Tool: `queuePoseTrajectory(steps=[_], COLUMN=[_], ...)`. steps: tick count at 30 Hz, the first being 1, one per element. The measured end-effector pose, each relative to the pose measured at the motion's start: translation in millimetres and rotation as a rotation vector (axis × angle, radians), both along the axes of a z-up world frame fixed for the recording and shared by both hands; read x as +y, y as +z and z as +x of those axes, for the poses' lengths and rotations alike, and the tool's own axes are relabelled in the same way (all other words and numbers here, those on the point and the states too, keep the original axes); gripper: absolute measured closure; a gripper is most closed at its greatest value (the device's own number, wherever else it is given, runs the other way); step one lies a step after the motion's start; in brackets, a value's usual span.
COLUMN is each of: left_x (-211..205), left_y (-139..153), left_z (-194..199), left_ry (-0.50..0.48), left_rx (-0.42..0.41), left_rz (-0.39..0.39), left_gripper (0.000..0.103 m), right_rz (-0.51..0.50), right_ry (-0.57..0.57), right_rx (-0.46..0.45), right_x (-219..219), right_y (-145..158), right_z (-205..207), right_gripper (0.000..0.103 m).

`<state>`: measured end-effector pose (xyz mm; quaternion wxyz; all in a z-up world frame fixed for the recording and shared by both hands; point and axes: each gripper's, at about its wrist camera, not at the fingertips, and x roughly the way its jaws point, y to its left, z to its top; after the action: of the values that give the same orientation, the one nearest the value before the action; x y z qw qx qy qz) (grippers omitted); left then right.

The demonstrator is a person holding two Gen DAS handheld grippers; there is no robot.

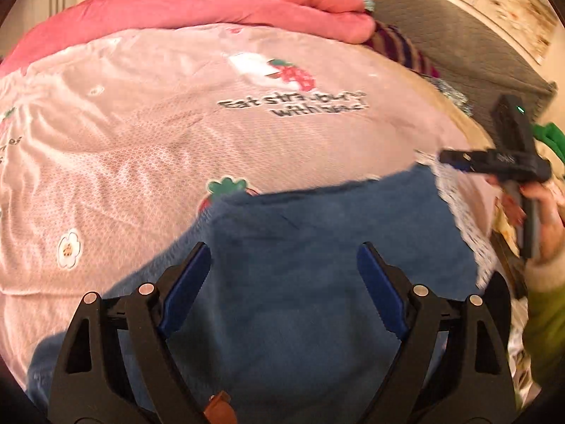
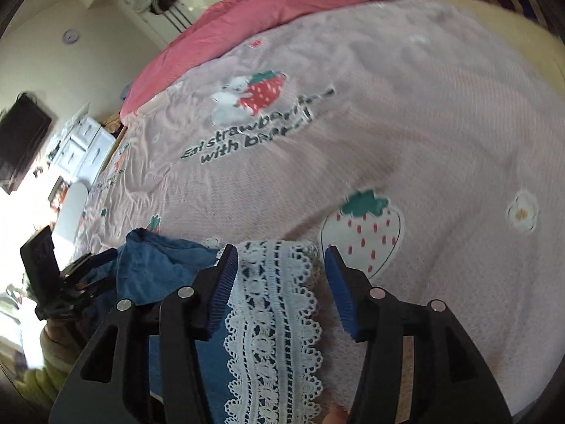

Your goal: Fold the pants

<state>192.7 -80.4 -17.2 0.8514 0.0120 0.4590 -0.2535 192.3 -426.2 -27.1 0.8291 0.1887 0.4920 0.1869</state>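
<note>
Blue denim pants (image 1: pixel 317 258) with a white lace hem (image 1: pixel 459 208) lie on a pink strawberry-print bedsheet (image 1: pixel 176 123). My left gripper (image 1: pixel 282 265) is open, its jaws wide apart just above the blue fabric. My right gripper (image 2: pixel 279 265) is open, with the lace hem (image 2: pixel 272 318) lying between its jaws; the blue denim (image 2: pixel 162 261) bunches to its left. The right gripper also shows at the right of the left wrist view (image 1: pixel 455 159), at the lace edge. The left gripper shows at the left edge of the right wrist view (image 2: pixel 81 268).
A rolled pink quilt (image 1: pixel 212 7) lies along the far side of the bed. A purple striped cloth (image 1: pixel 402 46) and grey headboard (image 1: pixel 459 42) are at the far right. White drawers (image 2: pixel 84 141) and a dark screen (image 2: pixel 21 141) stand beyond the bed's left edge.
</note>
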Motion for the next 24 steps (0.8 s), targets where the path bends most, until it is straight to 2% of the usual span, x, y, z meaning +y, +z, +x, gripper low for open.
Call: queuePoseTrajectory(steps=[1,3,4,5,6,10,14,18,24], left_x=[-2.9,-5.2,-6.4,-8.0,-9.5,-12.8,-15.6,-20.8,-16.4], left_y=[-2.1,-8.2,-11.5,-15.4,-19.0,-28.2,-31.6,-35.8,-36.5], left_z=[3.9,9.6,12.9,15.3,18.0,20.8,21.9,29.2,30.8], left_ry=[0.013,0.017,0.019,0.019,0.023,0.035,0.031,0.042,0.049], left_rx=[-0.006,0.008,0.022,0.033,0.038,0.031,0.008,-0.011,-0.009], left_rz=[0.013,0.01,0.004,0.001,0.009,0.044,0.069,0.104,0.091], left_gripper=[0.025,0.025,0.025,0.025,0.025,0.025,0.025,0.025,0.025], right_rz=[0.032,0.091,0.109,0.113,0.089,0.025,-0.006,-0.081,-0.159], right_ry=[0.007,0.04,0.056,0.057,0.034,-0.029,-0.035,-0.046,-0.05], right_rx=[0.006,-0.011,-0.027,-0.047,-0.083,-0.126,-0.132,-0.117,-0.118], right_x=[1.2,5.9,8.7,9.4,8.5,-3.5,-4.6,2.3,9.6], right_y=[-2.5,-2.1,0.3,3.6,8.1,12.6,6.5,-6.0,-17.7], right_z=[0.2,-1.9,-2.9,-4.1,-9.0,-18.5,-20.2,-13.4,-11.6], right_gripper=[0.054,0.076,0.097,0.1,0.1,0.1,0.1,0.1,0.1])
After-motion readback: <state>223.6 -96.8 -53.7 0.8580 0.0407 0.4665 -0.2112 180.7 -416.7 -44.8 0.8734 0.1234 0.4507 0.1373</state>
